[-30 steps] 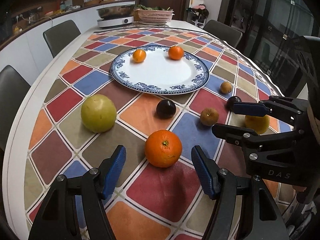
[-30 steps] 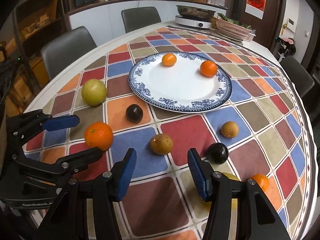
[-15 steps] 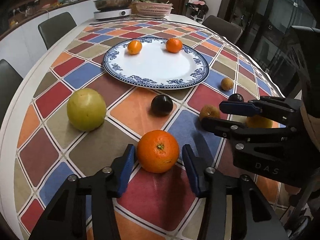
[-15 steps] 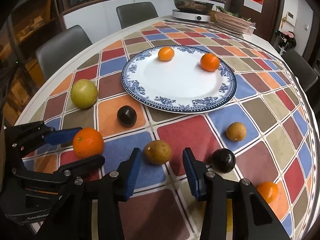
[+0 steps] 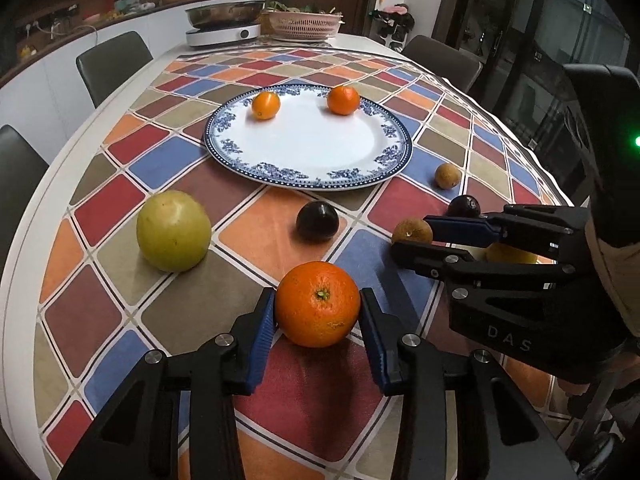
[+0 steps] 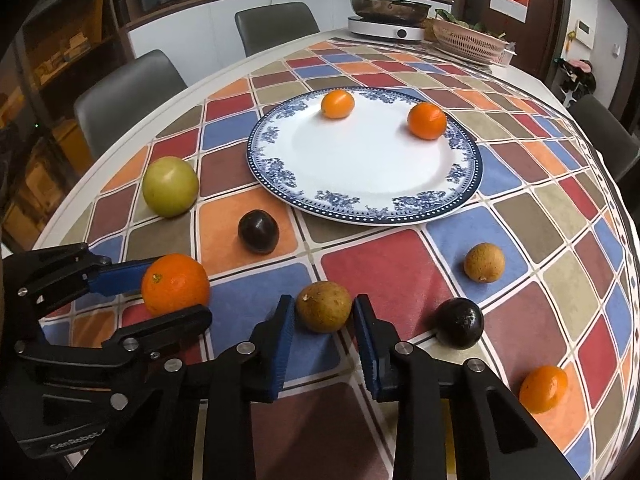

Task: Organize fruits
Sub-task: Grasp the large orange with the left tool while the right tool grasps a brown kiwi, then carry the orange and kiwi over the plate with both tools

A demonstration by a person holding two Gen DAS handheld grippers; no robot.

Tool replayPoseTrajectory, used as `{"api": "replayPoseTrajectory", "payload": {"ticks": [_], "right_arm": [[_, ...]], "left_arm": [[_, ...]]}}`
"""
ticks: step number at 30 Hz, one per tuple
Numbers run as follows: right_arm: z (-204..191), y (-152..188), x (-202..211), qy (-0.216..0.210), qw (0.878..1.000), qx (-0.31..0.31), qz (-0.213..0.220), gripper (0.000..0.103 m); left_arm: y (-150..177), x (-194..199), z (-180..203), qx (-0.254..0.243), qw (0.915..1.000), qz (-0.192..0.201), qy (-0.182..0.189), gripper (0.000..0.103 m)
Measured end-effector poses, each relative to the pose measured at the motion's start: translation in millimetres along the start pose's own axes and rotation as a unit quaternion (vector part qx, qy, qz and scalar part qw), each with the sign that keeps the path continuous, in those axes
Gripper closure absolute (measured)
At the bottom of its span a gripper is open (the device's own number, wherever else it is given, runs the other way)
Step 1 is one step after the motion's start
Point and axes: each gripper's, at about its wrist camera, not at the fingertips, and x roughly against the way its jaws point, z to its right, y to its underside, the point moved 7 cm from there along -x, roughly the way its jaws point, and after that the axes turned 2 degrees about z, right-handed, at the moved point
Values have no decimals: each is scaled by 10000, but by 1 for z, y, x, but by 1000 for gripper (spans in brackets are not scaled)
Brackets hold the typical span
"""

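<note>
Orange fruit at table's near edge, right wrist view only.

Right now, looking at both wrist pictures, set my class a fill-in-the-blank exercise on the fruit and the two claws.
1. The left claw is closing, pads against the big ____ fruit.
2. The right claw is shut on a small ____ fruit.
3. The blue-patterned plate holds ____ small oranges.
4. The large green fruit lies on the ____, not on the plate.

Missing words: orange; brown; two; tablecloth
</note>
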Motion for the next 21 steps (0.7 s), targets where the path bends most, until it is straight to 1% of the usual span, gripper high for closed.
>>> {"api": "replayPoseTrajectory", "payload": {"ticks": [4,9,21], "right_arm": [[3,0,4,-92,9998,-147,20,72],[2,-1,14,-128,9997,-186,92,72],[-1,-11,44,-217,9986,-208,434,72]], "left_arm": [[-3,6,1,19,10000,81,11,63],[-7,14,4,6,9998,182,17,63],[-20,44,11,116,9986,508,78,63]]}}
